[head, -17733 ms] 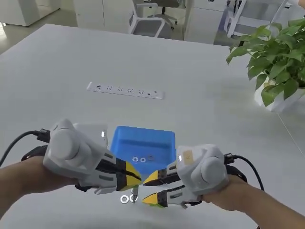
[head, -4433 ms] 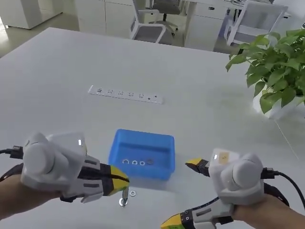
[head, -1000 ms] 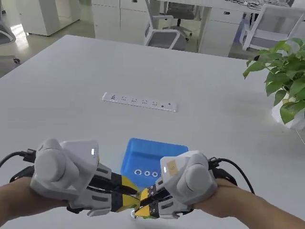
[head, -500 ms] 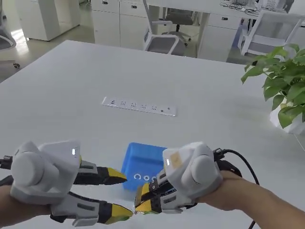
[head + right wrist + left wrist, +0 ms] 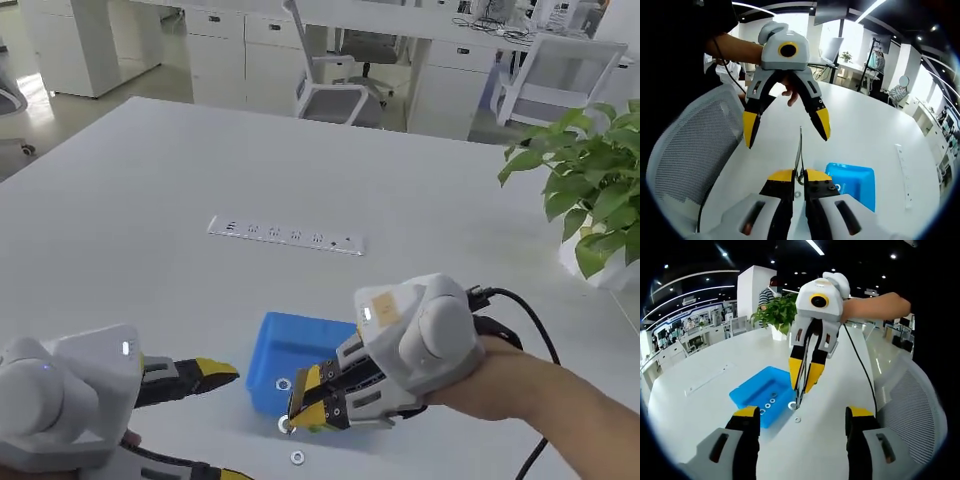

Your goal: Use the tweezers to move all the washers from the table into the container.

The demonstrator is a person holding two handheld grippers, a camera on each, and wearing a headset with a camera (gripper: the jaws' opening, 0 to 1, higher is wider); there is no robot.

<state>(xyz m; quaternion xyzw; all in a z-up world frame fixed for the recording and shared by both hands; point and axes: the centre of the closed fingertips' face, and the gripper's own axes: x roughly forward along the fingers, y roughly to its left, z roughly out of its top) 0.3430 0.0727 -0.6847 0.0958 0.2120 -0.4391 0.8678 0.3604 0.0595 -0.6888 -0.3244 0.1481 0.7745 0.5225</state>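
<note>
The blue container sits near the table's front edge, with washers lying inside it. My right gripper is shut on the thin metal tweezers, which point down just in front of the container. A washer sits at the tweezers' tip; I cannot tell whether it is pinched. Another washer lies loose on the table beside it. My left gripper is at the lower left, open and holding nothing, its jaws wide apart in the left gripper view.
A white power strip lies beyond the container. A potted plant stands at the table's right edge. Office chairs and desks stand behind the table, and a white mesh chair is close on my side.
My left gripper has opened and drawn back to the left, away from the right one. The right gripper stays shut on the tweezers in front of the container. The camera has shifted.
</note>
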